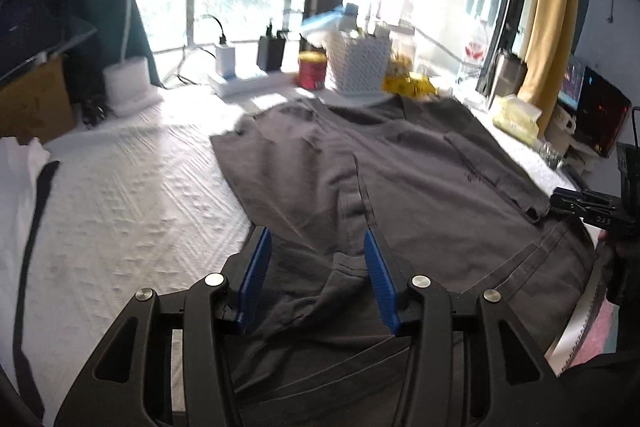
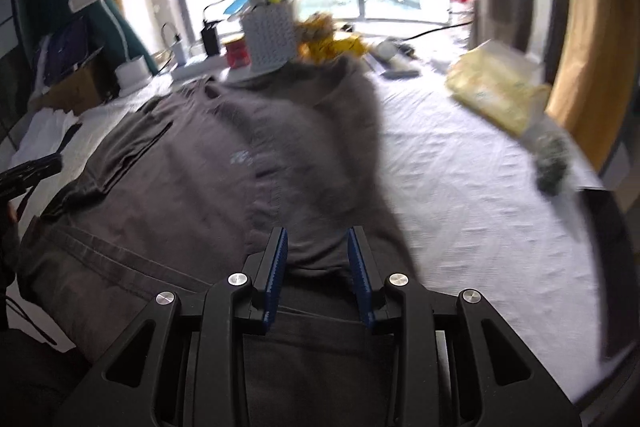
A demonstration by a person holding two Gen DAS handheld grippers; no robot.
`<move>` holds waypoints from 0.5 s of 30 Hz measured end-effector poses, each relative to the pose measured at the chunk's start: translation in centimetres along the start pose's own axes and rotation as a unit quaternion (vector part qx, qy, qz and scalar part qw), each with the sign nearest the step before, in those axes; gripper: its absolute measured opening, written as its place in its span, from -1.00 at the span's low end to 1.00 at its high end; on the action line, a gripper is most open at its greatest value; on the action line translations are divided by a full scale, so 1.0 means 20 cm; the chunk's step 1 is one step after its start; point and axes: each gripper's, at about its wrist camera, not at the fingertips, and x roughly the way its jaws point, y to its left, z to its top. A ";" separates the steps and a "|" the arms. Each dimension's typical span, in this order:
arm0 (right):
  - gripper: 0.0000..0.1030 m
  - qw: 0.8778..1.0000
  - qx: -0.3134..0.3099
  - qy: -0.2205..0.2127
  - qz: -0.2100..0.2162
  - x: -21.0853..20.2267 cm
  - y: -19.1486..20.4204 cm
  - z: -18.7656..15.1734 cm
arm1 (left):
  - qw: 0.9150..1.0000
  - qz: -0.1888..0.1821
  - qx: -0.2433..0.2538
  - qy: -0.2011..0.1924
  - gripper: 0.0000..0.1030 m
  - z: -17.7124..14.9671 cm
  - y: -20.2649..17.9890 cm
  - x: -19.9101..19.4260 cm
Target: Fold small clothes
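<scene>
While spread on white bedding point(image 1: 120, 195), grey shirt point(image 1: 420, 167), left tool point(image 1: 316, 267) parted; right tool point(image 2: 318, 259) pinching cloth

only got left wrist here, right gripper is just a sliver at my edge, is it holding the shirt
observer: Looks so. In the right wrist view a fold of the shirt fills the gap in the right gripper, pressed by both pads.
operator: ok whats on its far side
observer: Bare white cover runs right from the shirt's edge.
operator: anything lying out there
observer: A blurred dark green thing near the right edge; I cannot tell what it is.
</scene>
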 end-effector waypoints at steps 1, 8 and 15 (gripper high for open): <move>-0.35 1.000 0.002 -0.004 -0.007 -0.03 -0.02 0.00 | 1.000 0.003 -0.001 -0.007 -0.07 0.00 0.00 -0.02; -0.35 0.999 0.011 -0.003 -0.050 -0.20 -0.12 -0.04 | 0.999 0.023 -0.004 -0.027 -0.07 -0.05 0.01 -0.14; -0.35 0.998 0.022 0.029 -0.044 -0.22 -0.15 -0.20 | 0.997 0.070 -0.014 -0.017 -0.07 -0.17 0.05 -0.25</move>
